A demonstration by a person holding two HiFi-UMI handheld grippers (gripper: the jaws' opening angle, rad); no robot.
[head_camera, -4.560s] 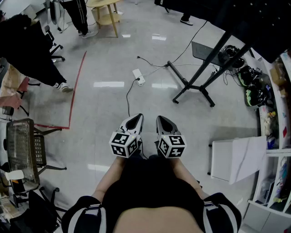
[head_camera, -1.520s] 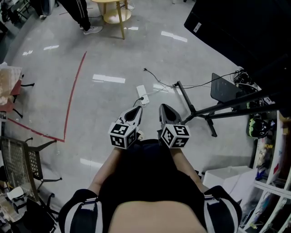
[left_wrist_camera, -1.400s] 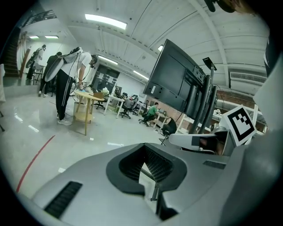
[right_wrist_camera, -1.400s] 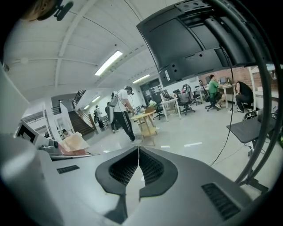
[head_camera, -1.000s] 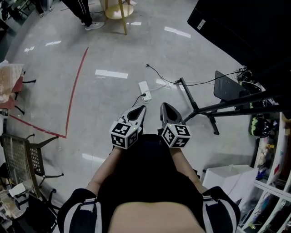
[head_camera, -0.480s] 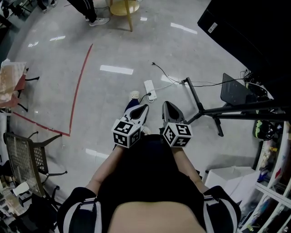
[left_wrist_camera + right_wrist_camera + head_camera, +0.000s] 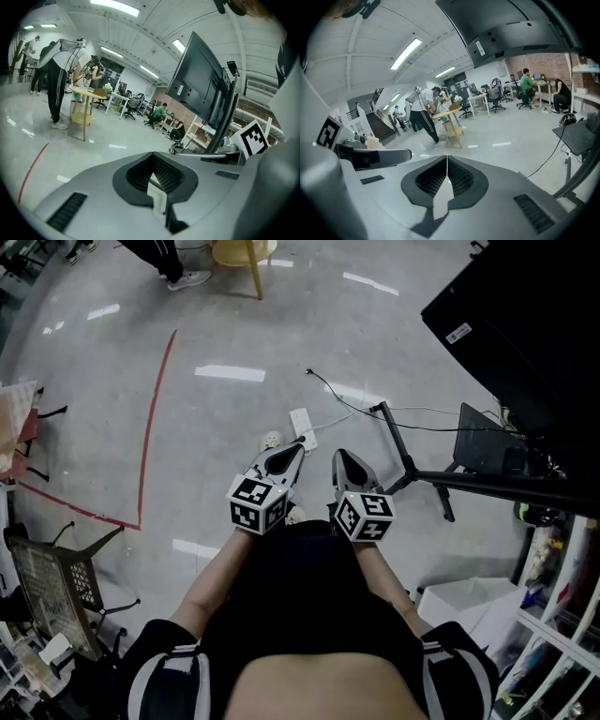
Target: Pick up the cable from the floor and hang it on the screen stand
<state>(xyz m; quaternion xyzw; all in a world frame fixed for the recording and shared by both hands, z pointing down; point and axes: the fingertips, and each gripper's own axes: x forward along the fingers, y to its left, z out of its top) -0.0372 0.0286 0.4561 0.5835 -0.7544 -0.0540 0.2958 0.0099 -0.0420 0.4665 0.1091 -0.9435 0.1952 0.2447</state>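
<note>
Both grippers are held out in front of the person's lap, side by side and well above the floor (image 7: 216, 343). The left gripper (image 7: 298, 443) has its jaws brought together at the tips, and the left gripper view (image 7: 153, 153) shows only floor through the hollow behind them, so it holds nothing. The right gripper (image 7: 337, 456) is likewise closed, its two ribbed pads meeting in a thin line in its own view (image 7: 446, 157), with nothing between them. The cable (image 7: 322, 387), thin and black, lies on the floor ahead of the grippers, one loose end pointing away from the person and the rest running toward the foot of the screen stand (image 7: 405, 457). A white power strip (image 7: 302, 422) lies just beside it, close in front of the left gripper's tips. The stand's black legs spread over the floor to the right of the grippers, and the dark screen (image 7: 525, 324) looms over that side. A red tape line (image 7: 155, 409) crosses the floor on the left, well apart from the cable, and a wooden stool (image 7: 246, 259) stands at the far edge.
</note>
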